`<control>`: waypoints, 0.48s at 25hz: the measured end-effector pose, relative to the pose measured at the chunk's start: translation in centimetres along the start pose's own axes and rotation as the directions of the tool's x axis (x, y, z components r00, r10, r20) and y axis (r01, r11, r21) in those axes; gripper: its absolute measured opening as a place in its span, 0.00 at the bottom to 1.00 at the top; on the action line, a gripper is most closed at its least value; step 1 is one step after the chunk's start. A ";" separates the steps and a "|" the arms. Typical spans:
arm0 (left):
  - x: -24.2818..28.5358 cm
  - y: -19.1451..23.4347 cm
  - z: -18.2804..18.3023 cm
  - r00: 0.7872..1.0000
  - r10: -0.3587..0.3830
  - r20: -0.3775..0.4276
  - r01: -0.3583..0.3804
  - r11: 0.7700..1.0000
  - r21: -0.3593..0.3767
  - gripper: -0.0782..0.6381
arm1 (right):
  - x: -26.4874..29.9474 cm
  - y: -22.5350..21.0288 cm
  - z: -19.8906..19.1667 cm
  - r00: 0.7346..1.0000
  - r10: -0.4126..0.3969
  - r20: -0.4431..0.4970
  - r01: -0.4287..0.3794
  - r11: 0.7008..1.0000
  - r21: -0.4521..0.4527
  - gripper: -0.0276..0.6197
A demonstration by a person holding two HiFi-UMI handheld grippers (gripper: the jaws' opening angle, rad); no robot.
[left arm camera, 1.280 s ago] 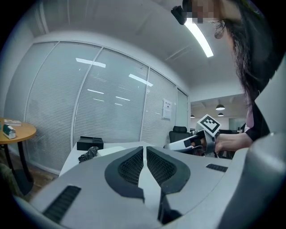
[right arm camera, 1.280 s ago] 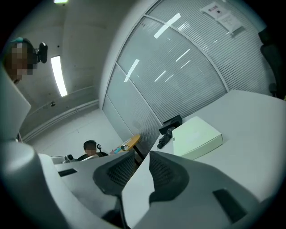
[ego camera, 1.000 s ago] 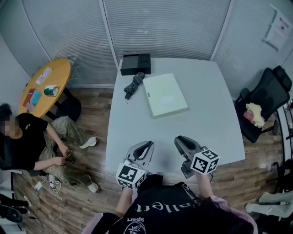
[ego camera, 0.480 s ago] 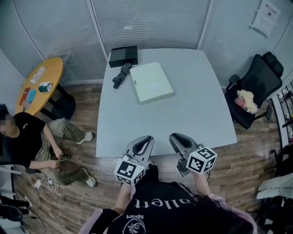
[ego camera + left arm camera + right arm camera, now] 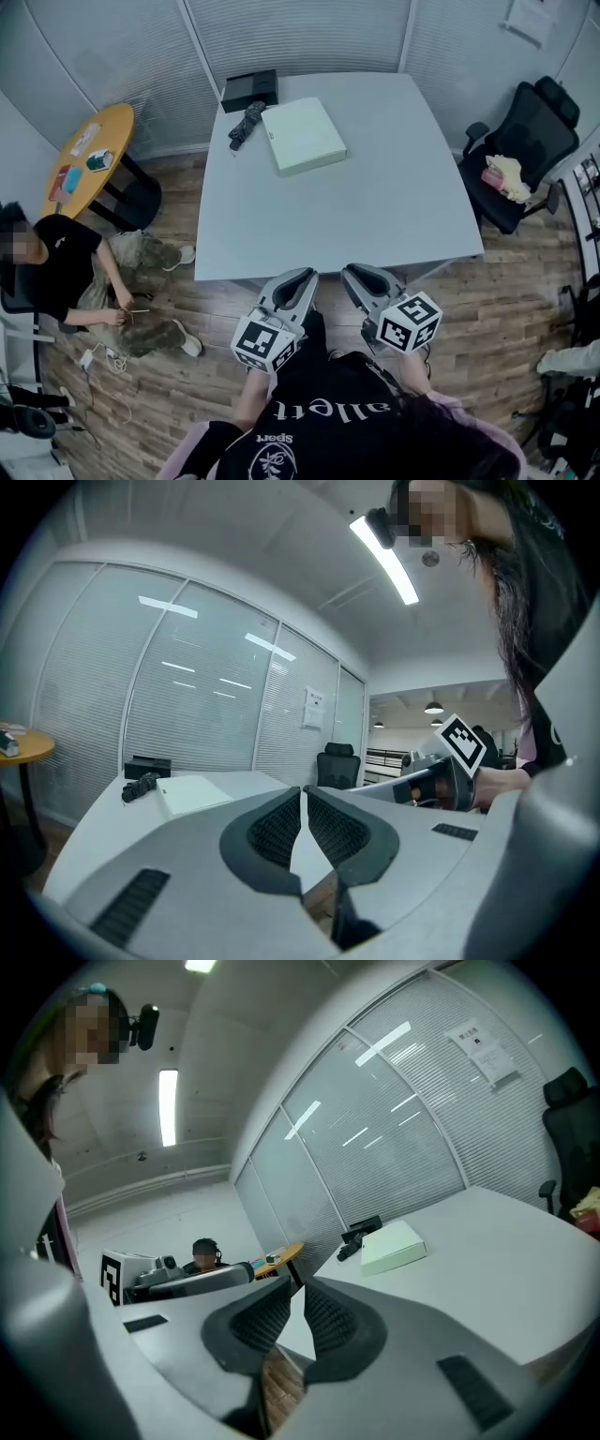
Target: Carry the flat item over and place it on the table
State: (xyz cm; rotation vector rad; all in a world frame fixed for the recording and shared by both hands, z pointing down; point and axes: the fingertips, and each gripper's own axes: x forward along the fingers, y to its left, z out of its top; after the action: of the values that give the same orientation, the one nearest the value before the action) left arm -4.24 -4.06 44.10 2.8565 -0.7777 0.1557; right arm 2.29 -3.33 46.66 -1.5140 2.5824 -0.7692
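Note:
The flat item is a pale, flat box (image 5: 302, 136) lying on the far left part of the white table (image 5: 394, 206). It also shows far off in the left gripper view, flat box (image 5: 192, 794), and in the right gripper view, flat box (image 5: 392, 1245). My left gripper (image 5: 302, 277) and right gripper (image 5: 354, 275) hang side by side over the wooden floor, just short of the table's near edge. Both are far from the box. The left gripper (image 5: 302, 794) has its jaws together with nothing in them. The right gripper (image 5: 298, 1288) is also shut and empty.
A folded black umbrella (image 5: 246, 124) and a black box (image 5: 249, 90) lie by the flat box at the table's far left corner. A black office chair (image 5: 525, 150) stands to the right. At the left a person (image 5: 66, 272) sits on the floor near a round orange table (image 5: 89, 159).
The table and box have slid away toward the top of the head view. My grippers, which hung over the table's near edge, now hang over the floor short of it.

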 end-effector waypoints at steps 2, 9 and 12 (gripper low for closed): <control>-0.9 -1.2 -0.5 1.000 0.004 -0.007 -0.004 1.000 0.002 0.17 | -0.9 0.9 -0.7 1.000 0.005 -0.010 -0.005 0.999 -0.033 0.13; -3.3 -4.1 -1.0 1.000 0.021 -0.014 -0.021 0.999 0.024 0.17 | -3.5 3.2 -1.5 1.000 0.010 -0.003 -0.010 0.990 -0.144 0.12; -4.3 -4.8 -1.0 1.000 0.026 -0.015 -0.025 0.999 0.033 0.17 | -4.1 4.3 -1.6 1.000 0.013 -0.003 -0.013 0.981 -0.193 0.12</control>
State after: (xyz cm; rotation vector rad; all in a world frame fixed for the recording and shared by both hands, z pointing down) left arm -5.52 2.28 43.81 2.8733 -0.8167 0.1954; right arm 0.49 2.37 45.35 -1.5419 2.7350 -0.5313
